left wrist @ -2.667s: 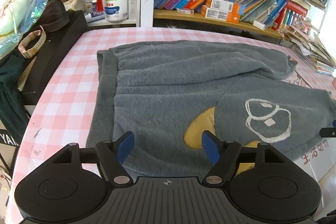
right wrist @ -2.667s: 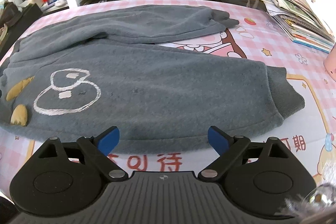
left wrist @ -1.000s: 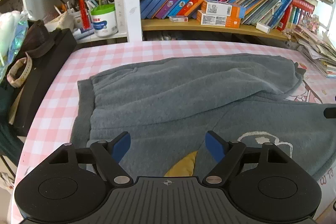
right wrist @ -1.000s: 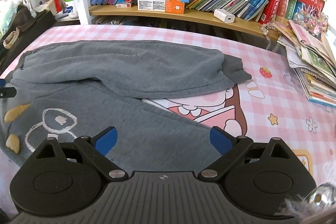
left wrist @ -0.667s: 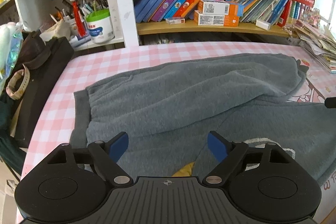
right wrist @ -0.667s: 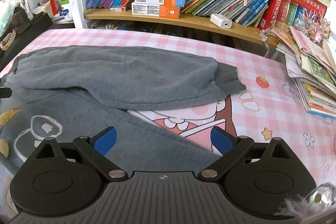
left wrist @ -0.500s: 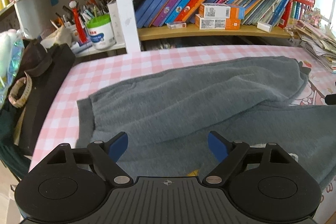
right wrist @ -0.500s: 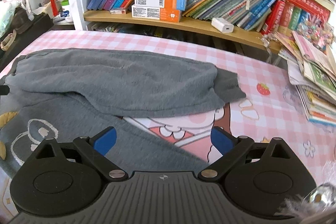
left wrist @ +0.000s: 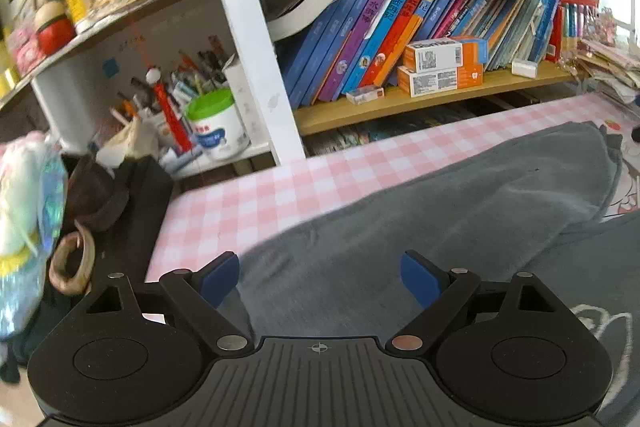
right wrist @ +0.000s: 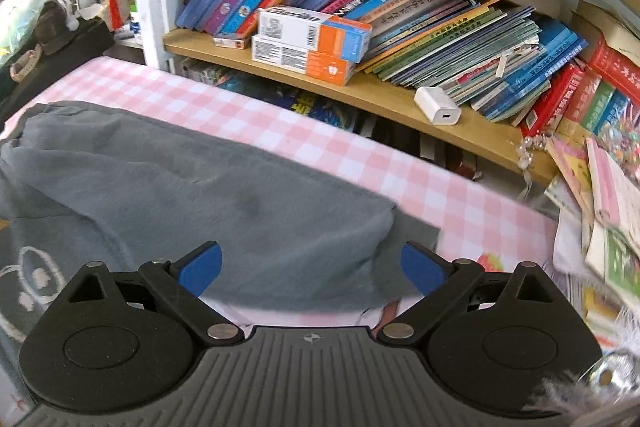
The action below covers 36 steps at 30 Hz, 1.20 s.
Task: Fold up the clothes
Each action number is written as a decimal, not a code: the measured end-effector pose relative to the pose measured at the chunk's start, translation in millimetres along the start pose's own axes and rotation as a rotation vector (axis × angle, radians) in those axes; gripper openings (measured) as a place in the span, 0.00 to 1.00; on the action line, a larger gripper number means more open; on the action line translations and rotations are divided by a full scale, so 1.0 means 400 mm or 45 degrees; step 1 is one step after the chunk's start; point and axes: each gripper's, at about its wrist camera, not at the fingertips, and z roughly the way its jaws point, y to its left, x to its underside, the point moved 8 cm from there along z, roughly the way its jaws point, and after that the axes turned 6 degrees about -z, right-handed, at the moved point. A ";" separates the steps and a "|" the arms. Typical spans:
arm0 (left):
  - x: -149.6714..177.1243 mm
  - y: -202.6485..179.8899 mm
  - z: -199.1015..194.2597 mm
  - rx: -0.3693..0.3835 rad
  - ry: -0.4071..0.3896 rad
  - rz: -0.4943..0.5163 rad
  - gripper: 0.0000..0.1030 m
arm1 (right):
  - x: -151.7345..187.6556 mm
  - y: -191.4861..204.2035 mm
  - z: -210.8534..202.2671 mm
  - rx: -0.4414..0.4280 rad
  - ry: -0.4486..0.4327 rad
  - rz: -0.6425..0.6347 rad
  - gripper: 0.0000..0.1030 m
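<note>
Left gripper [left wrist: 320, 277] and right gripper [right wrist: 311, 267] both gape empty, left jaws just widened, above the grey fleece trousers [left wrist: 440, 219] spread flat ahead on the checked table [right wrist: 280, 123]; folding apparently unstarted, every fold remaining.

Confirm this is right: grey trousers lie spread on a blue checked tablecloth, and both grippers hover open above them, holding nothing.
Not quite: the tablecloth is pink checked, as the right wrist view shows. The grey trousers do lie spread on it, and left gripper and right gripper are open, holding nothing.
</note>
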 end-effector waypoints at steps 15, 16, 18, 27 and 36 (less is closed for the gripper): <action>-0.032 0.043 0.213 0.068 0.131 0.125 0.87 | 0.001 -0.146 0.214 -0.001 0.204 -0.048 0.94; -0.031 0.047 0.227 0.068 0.142 0.125 0.88 | -0.001 -0.146 0.226 -0.014 0.209 -0.051 0.94; -0.033 0.057 0.254 0.077 0.159 0.113 0.87 | -0.007 -0.148 0.248 -0.035 0.213 -0.056 0.94; -0.031 0.082 0.340 0.152 0.201 0.074 0.87 | -0.050 -0.176 0.325 -0.133 0.180 0.048 0.84; -0.009 0.078 0.396 0.227 0.275 0.103 0.87 | -0.034 -0.196 0.367 -0.193 0.211 0.054 0.65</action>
